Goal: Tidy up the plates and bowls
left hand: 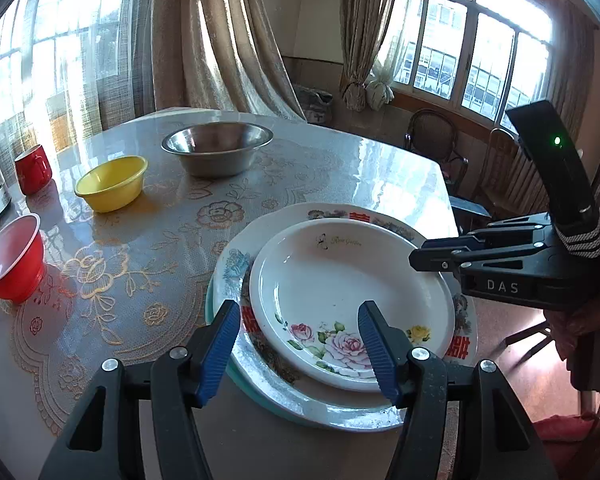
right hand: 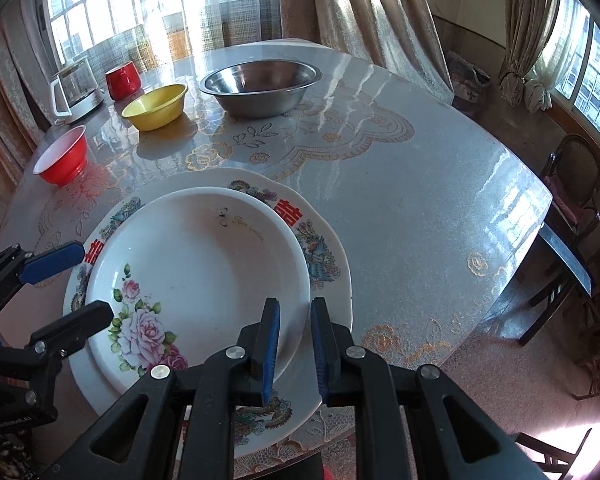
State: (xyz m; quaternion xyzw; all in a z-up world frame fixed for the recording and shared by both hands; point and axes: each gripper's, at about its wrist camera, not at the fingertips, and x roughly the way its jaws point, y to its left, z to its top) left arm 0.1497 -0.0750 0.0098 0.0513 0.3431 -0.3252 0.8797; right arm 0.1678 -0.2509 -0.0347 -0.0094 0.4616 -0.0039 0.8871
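A white rose-patterned plate lies on a larger patterned plate, with a teal plate edge beneath. My left gripper is open, its blue pads astride the stack's near rim. In the right wrist view the rose plate sits on the larger plate. My right gripper has its pads a narrow gap apart around the rose plate's near rim, seemingly not pressing it. It also shows in the left wrist view. The left gripper shows at the stack's left.
On the lace-covered table stand a steel bowl, a yellow bowl, a red bowl and a red mug. A white appliance sits at the far left. Chairs stand right of the table.
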